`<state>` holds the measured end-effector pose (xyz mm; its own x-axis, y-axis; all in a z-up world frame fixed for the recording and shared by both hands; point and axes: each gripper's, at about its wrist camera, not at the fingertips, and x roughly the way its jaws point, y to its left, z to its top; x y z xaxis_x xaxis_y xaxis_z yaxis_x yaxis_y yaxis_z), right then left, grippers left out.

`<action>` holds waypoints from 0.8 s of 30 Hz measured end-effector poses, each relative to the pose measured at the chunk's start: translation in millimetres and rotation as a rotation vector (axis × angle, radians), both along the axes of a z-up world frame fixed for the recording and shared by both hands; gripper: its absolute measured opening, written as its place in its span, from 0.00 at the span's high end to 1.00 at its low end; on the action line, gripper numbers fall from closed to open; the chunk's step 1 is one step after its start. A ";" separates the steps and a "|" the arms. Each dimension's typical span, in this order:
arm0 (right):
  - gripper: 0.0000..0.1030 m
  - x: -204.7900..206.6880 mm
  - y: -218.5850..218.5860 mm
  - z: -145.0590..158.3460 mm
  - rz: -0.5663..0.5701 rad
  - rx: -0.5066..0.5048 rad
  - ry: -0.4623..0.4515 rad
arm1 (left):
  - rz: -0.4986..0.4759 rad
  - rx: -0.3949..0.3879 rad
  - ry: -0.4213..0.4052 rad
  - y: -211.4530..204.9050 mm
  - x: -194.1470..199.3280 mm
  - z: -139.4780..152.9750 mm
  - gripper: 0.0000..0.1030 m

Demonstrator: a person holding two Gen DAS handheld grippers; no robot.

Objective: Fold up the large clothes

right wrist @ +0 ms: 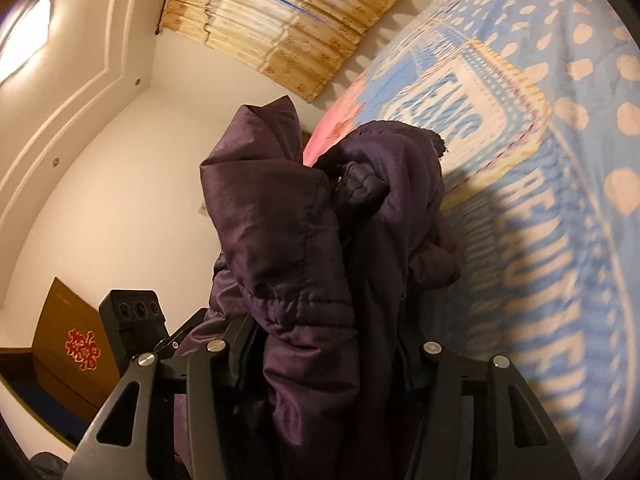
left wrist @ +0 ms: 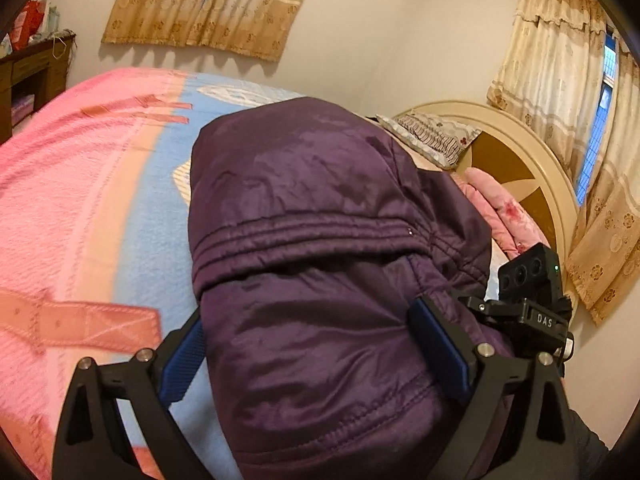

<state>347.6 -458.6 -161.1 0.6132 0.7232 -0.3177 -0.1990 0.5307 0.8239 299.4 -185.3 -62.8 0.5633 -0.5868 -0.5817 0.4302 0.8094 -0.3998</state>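
While bunched over the one blanket point(left wrist: 80, 200), one purple jacket point(left wrist: 320, 280), clamped between both grippers: left gripper point(left wrist: 308, 340), right gripper point(right wrist: 328, 360).

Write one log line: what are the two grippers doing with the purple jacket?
left gripper: jaws wide around purple jacket | right gripper: shut on jacket fold | under: pink-and-blue blanket

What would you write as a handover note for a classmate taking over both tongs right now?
Left tongs: spread wide around the purple padded jacket; grip unclear.
Right tongs: bunched jacket fabric between the jaws; the pads are hidden.
Jacket: draped over both tongs above the pink and blue blanket on the bed.
Done: jacket picked up.
Left: lay it flat, then fold.
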 end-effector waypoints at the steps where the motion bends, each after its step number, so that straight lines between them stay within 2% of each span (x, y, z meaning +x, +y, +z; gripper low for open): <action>1: 0.49 -2.4 5.4 2.2 0.008 0.004 -0.005 | 0.009 -0.002 -0.002 4.4 -4.3 2.2 0.05; 13: 0.49 -2.0 94.6 17.8 0.170 0.028 -0.046 | 0.176 0.045 -0.047 61.7 -46.2 15.3 0.04; 24: 0.49 9.6 190.3 31.2 0.304 0.006 -0.051 | 0.316 0.035 -0.051 115.2 -68.7 9.1 0.04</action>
